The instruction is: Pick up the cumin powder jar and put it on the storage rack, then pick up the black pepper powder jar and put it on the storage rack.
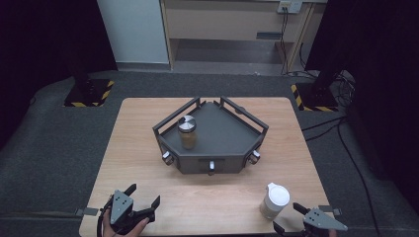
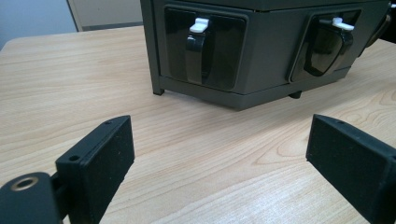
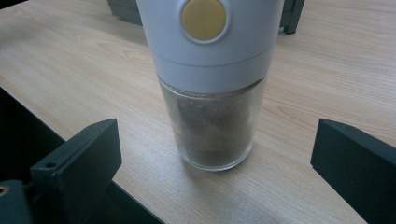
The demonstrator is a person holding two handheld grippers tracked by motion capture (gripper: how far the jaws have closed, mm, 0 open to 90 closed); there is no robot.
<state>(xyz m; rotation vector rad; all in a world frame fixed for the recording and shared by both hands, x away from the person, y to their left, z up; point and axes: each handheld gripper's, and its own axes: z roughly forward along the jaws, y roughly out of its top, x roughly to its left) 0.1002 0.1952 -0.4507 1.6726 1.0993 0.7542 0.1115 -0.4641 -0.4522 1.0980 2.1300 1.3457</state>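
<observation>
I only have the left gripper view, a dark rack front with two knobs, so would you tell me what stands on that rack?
Observer: A jar with a silver lid stands upright on the rack, towards its left side.
Operator: Thanks. What is the right gripper near?
Observer: The right gripper is open, facing a white-capped shaker that stands on the table; the jaws do not touch it.
Operator: Where on the table is that?
Observer: At the near right corner, clear of the rack.

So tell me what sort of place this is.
Probably a lab or test room set up for recording: a lone wooden table on grey carpet, black stands with hazard-striped bases, and dark curtains at the sides.
</observation>
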